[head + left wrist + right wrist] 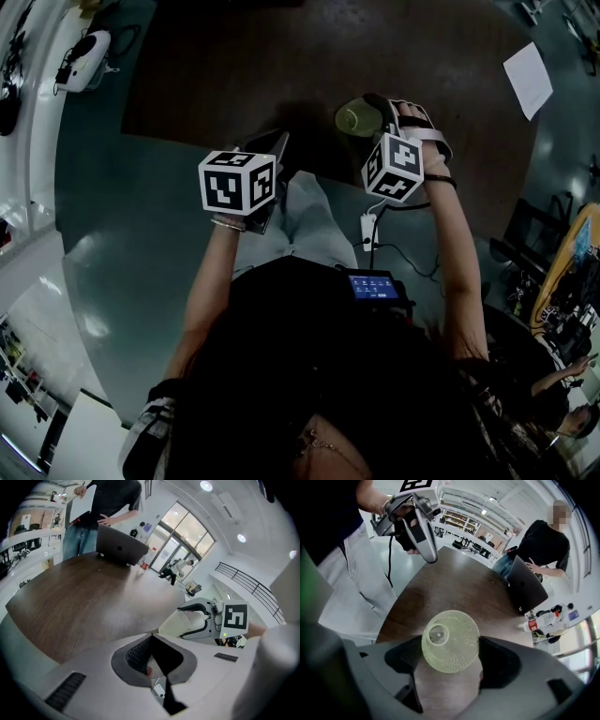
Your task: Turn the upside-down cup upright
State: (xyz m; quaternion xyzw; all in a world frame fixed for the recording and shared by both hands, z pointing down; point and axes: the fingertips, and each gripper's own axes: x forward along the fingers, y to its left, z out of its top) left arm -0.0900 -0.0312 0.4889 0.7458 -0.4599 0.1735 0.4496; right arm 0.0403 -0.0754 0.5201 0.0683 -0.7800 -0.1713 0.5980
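A yellow-green dimpled cup is held between the jaws of my right gripper, which is shut on its sides. The cup is tilted, with its small base turned toward the gripper's camera. In the head view the cup hangs over the near edge of the brown table, in front of the right gripper. In the left gripper view the cup looks pale and lies sideways. My left gripper is to its left near the table edge, its jaws nearly together with nothing between them.
A dark laptop stands at the far side of the table with a person behind it. Bottles stand at the table's far right. A white sheet lies beyond the table. A cable and small screen hang at my waist.
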